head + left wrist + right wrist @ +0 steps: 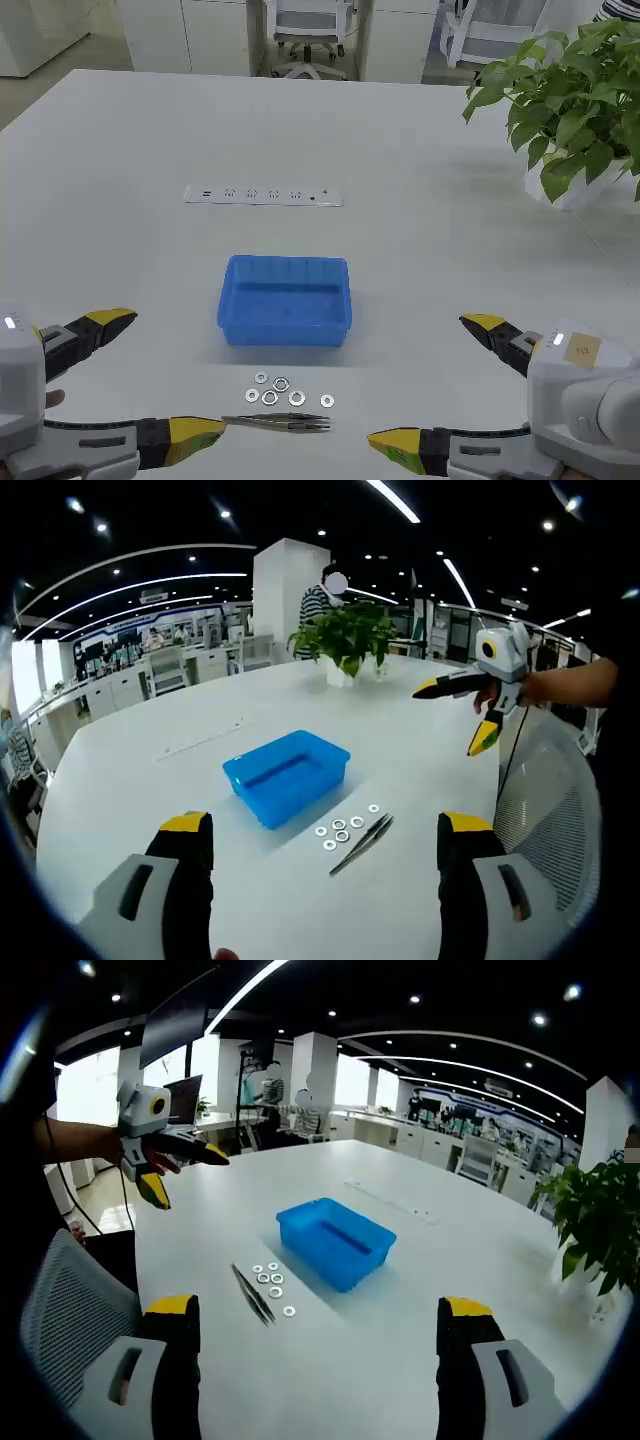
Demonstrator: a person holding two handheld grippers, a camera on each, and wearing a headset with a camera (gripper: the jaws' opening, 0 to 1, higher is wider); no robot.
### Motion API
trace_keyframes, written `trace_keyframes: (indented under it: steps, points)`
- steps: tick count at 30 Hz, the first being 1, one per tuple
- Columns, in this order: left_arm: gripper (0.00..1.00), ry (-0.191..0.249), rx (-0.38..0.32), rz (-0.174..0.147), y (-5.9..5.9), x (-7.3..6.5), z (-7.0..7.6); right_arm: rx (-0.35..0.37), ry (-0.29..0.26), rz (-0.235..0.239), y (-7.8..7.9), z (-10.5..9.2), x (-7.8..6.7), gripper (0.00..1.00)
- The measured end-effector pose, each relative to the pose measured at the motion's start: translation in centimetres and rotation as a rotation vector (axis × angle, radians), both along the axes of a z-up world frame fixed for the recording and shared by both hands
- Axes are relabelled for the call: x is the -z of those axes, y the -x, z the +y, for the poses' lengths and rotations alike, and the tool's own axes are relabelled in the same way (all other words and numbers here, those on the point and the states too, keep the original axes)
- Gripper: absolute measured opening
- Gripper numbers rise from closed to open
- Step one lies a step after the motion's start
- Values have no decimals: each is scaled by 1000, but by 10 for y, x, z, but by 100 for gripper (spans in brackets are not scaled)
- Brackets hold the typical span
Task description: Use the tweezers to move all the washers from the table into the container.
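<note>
Six washers (281, 390) lie loose on the table (120, 150), close to its near edge and about midway along it. Five are bunched together and one sits a little apart on the right. The tweezers (280, 423) lie flat just beside them, nearer that edge still and roughly parallel to it, apart from both grippers.

The container (285, 300), a blue open tray, stands just beyond the washers toward the table's middle. Its inside looks bare, with none of the washers in it.

The left gripper (176, 370) hangs over the near left corner and the right gripper (418, 379) over the near right corner. Each has its yellow-tipped fingers spread wide and holds nothing. The washers and tweezers lie between the two grippers, and each gripper view looks across them to the other gripper, held in a hand.

A tan sticker (582, 348) sits on the right gripper's body. Whether it bears writing I cannot tell.

Farther back, past the container, a white power strip (263, 195) lies flat along the table. Its markings are too small to read. A potted plant (570, 100) stands at the right edge, and office chairs (310, 30) stand behind the far edge.
</note>
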State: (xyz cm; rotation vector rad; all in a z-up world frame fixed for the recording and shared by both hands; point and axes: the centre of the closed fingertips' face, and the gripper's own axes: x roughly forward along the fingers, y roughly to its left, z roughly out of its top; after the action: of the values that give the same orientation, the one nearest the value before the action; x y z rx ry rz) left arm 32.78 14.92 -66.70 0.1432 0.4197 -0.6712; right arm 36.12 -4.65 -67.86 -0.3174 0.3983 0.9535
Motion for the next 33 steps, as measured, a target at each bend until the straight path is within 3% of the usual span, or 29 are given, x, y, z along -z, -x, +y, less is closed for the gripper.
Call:
trace_keyframes:
  steps: [33]
  points:
    - [99,9,11,3,1,0,-2,-6,2,-7,1,1,-1,100]
